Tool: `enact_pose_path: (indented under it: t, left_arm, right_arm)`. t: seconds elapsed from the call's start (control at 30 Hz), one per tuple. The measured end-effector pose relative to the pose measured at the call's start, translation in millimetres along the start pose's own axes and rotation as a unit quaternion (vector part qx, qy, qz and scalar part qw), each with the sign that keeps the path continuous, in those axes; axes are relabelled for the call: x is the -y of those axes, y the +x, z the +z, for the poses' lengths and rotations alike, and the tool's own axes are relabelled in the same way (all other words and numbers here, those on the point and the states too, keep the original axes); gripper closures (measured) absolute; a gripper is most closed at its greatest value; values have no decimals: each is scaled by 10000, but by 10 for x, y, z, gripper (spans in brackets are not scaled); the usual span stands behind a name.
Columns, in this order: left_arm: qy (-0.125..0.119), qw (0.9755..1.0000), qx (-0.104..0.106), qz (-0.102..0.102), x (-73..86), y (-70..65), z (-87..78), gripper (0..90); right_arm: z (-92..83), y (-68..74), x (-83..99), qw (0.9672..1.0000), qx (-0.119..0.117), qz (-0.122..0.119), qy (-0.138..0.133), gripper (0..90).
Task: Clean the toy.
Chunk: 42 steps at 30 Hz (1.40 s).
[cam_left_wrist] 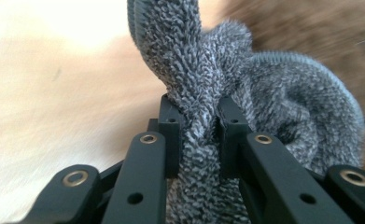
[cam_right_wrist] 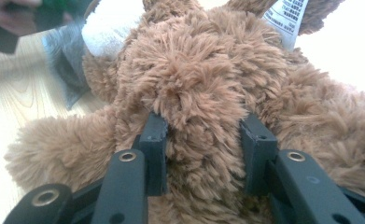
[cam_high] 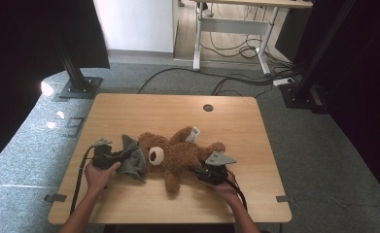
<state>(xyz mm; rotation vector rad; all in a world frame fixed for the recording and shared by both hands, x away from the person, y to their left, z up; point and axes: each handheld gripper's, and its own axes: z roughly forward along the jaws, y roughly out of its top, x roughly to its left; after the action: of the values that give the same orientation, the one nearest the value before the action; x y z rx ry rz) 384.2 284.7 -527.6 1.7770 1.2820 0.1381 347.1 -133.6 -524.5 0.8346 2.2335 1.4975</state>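
Here, a brown teddy bear (cam_high: pixel 178 154) is seen lying on its back near the middle of a light wooden table (cam_high: pixel 129 111), its head toward the person's left and its legs toward the right. A grey cloth (cam_high: pixel 131 159) lies bunched against the bear's head, touching it on the left side.

The left gripper (cam_high: pixel 124 155) is held low over the table by the left hand (cam_high: pixel 99 177). In the left gripper view a twisted fold of the grey cloth (cam_left_wrist: pixel 199 93) is pinched between the two black jaws, which are pressed nearly together on it; the looped terry pile and a ribbed hem can be made out, and brown fur is blurred behind.

The right gripper (cam_high: pixel 197 171) is held by the right hand (cam_high: pixel 225 187) at the bear's lower body. In the right gripper view a thick tuft of the bear's fur (cam_right_wrist: pixel 199 107) is clamped between the jaws, which stand partly apart around the bulk of plush.

A white sewn-in label (cam_high: pixel 193 134) is attached to the bear's upper side. In the right gripper view the label (cam_right_wrist: pixel 287 18) is printed with small dark lines of characters, but these cannot be read. No brand name can be made out anywhere.

Black cables (cam_high: pixel 226 80) are spread over the grey floor beyond the table, and a round hole (cam_high: pixel 208 108) is set in the table's far edge.
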Motion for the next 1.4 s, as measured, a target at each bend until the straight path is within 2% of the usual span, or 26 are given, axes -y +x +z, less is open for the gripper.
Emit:
enact_pose_path:
  t: [0.03, 0.1, 0.2, 0.33, 0.37, 0.4, 0.5, 0.6, 0.7, 0.8, 0.9, 1.0, 1.1, 1.27, 1.37, 1.4]
  left_arm:
    - [-47, 9999, 53, -87, -3, 27, -12, 755]
    - [-181, 9997, 126, -71, -38, 8, -64, 755]
    - [-485, 9978, 438, 81, -117, -143, -168, 756]
    - [-834, 9908, 972, 439, -260, -497, -286, 757]
    - [-894, 9876, 1173, 531, -314, -623, -296, 757]
    - [-923, 9854, 1283, 627, -360, -727, -290, 757]
    - [-850, 9808, 1554, 810, -482, -995, -193, 756]
    - [-613, 9812, 1540, 991, -575, -1251, 38, 756]
    - [-336, 9805, 1631, 1044, -596, -1457, 320, 755]
    - [-65, 9787, 1632, 1244, -565, -1680, 584, 756]
    - [73, 9755, 1704, 1392, -535, -1885, 768, 754]
    - [179, 9763, 1623, 1423, -531, -1999, 877, 754]
    - [229, 9781, 1496, 1429, -533, -1992, 906, 754]
    - [152, 9819, 1312, 1354, -531, -1832, 812, 757]
    - [-38, 9869, 869, 1359, -562, -1661, 705, 758]
    - [-53, 9882, 793, 1308, -573, -1606, 685, 758]
  right_arm:
    - [-2, -5, 1, 10000, -2, 8, -4, 605]
    - [-2, -7, 3, 10000, -5, 13, -11, 604]
    - [-2, -8, 5, 10000, -12, 20, -20, 605]
    - [1, -13, 7, 10000, -14, 37, -30, 604]
    - [2, -13, 7, 10000, -12, 38, -31, 604]
    - [3, -13, 7, 10000, -12, 40, -34, 604]
    - [5, -12, 6, 10000, -11, 39, -34, 604]
    - [7, -9, 7, 10000, -9, 54, -42, 603]
    - [7, -7, 8, 10000, -7, 51, -45, 603]
    - [6, -8, 9, 10000, -13, 42, -45, 603]
    - [6, -9, 13, 10000, -10, 39, -51, 603]
    - [7, -5, 20, 10000, 9, 52, -75, 603]
    - [4, -3, 22, 10000, 21, 46, -54, 603]
    - [12, 31, 21, 9999, 69, -71, -22, 603]
    - [9, 24, 21, 10000, 47, -18, -33, 604]
    - [8, 19, 22, 10000, 35, -6, -40, 604]
